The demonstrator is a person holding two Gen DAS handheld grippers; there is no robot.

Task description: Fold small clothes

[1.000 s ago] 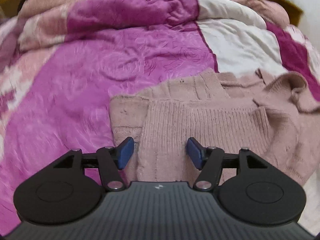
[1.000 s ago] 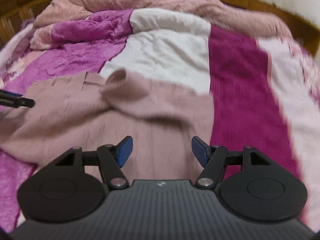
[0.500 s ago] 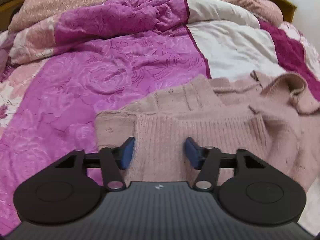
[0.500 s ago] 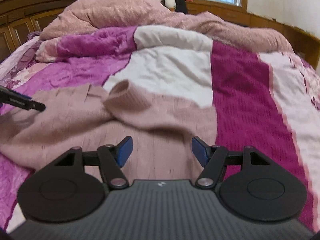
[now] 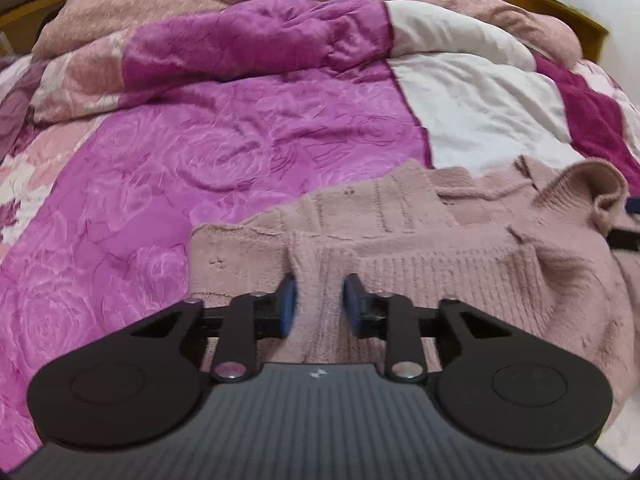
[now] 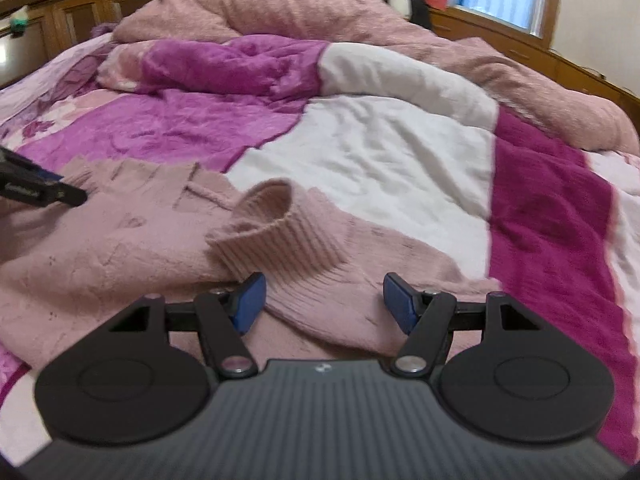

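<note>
- My left gripper (image 5: 318, 300): black linkage arms, blue pads, silver pivot screws.
- Its body is ribbed grey with a small white logo, flanked by two round black discs.
- My right gripper (image 6: 324, 300) looks identical: same blue pads, black arms, ribbed grey housing.

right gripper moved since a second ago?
Yes. The right gripper has come up to the sweater's ribbed collar, which sat farther off before; its jaws stay open.

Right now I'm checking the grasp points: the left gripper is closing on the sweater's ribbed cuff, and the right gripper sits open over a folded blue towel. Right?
Not quite. In the right wrist view the open right gripper is over the pink sweater's ribbed turtleneck collar, not a blue towel. The rest stands.
</note>
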